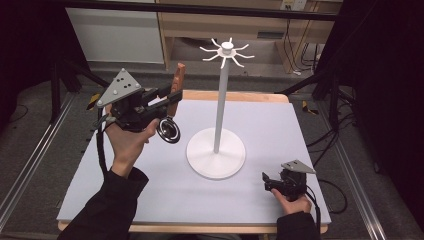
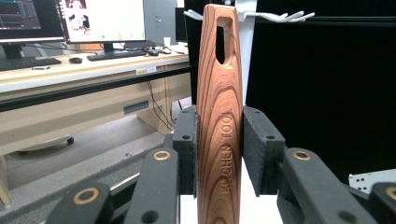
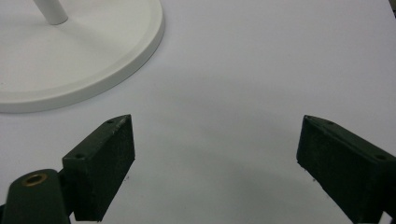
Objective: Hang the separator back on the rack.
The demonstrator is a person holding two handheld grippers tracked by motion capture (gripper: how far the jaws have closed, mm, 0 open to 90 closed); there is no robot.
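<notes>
Pads of the left gripper (image 2: pixel 219 154) press on both sides of a wooden handle (image 2: pixel 219 116), which stands upright between them; it is stamped "KITCHEN TOOL" and has a long hanging slot near its top. From the high view, this gripper (image 1: pixel 170 100) is held up above the left part of the desk (image 1: pixel 150 195), and the tool's round metal head (image 1: pixel 168 130) hangs below the hand. Just to the right stands a white rack (image 1: pixel 222 100), a thin pole on a round base with a ring of hooks (image 1: pixel 227 50) at its top. Farther right, near the desk's front edge, the right gripper (image 1: pixel 267 181) rests low; its jaws are spread wide over bare desk surface (image 3: pixel 224 116), beside the rack's base (image 3: pixel 93 70).
</notes>
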